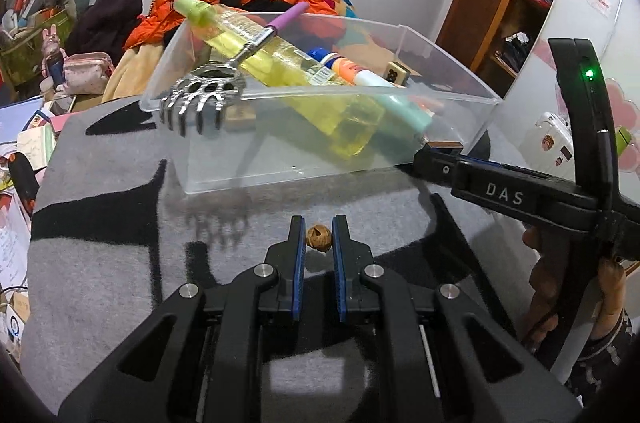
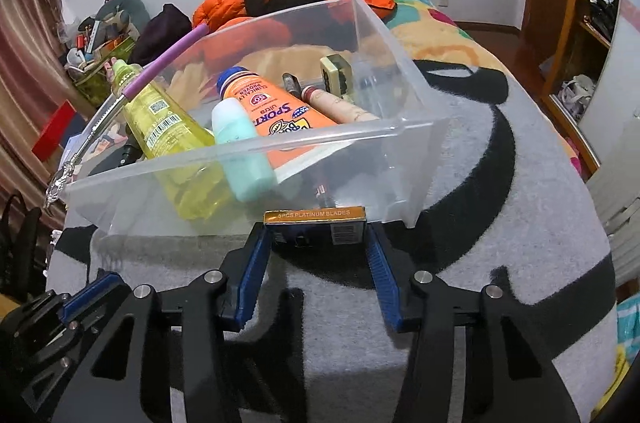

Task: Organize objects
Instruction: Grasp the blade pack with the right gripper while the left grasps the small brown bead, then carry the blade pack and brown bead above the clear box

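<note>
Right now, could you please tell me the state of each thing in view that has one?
left tool: shut on the small brown ball
right tool: shut on the blade box
clear bin: upright, open-topped, partly filled
yellow bottle: capped, leaning over the bin's rim
sunscreen tube: capped, lying inside
back scratcher: across the rim, claw hanging outside

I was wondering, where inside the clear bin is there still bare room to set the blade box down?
The clear bin is crowded on its left and middle: yellow bottle, mint roll-on, orange sunscreen tube and back scratcher overlap there. The barest floor is the right end, between the beige tube and the right wall.
</note>
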`<state>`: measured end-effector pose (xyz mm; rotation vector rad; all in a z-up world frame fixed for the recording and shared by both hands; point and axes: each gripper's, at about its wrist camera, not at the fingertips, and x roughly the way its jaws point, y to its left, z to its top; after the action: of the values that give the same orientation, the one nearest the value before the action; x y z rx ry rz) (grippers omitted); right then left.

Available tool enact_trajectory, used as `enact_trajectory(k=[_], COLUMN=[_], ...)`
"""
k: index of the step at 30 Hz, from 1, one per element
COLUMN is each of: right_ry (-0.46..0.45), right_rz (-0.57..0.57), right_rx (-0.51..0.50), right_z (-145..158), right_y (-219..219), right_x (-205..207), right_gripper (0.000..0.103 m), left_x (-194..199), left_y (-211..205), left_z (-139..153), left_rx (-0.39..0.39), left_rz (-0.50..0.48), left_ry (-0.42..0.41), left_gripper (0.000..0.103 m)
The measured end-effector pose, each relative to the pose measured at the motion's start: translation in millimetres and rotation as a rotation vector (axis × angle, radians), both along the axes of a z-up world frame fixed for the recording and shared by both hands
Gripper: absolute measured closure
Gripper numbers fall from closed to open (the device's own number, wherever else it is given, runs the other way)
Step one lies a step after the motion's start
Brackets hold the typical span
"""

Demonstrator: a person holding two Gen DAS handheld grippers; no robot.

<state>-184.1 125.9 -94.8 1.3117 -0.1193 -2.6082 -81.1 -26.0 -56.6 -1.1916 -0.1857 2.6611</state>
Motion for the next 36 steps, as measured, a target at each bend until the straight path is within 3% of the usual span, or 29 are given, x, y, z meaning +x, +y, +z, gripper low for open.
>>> enact_trajectory(k=[8,19,36], right_ry=[0.018,0.148,0.228], right_rz=[0.066,0.153,0.198], right_rx=[-0.025,-0.029,-0.028], right_z=[8.8,51.1,78.4], right_y=[9.5,13.5,13.8], right_x=[12.0,36.6,14.9], right_gripper=[0.058,0.058,0.058], left_x=[0.9,-10.1,-38.4], left_y=[12.6,26.2,22.2], left_z=[17.9,53.5,74.5], left_rx=[-0.012,-0.021,-0.036], left_rz=[-0.005,0.013,0.051], left_ry=[0.034,0.114,0.176], left_gripper=[0.091,0.091,0.091])
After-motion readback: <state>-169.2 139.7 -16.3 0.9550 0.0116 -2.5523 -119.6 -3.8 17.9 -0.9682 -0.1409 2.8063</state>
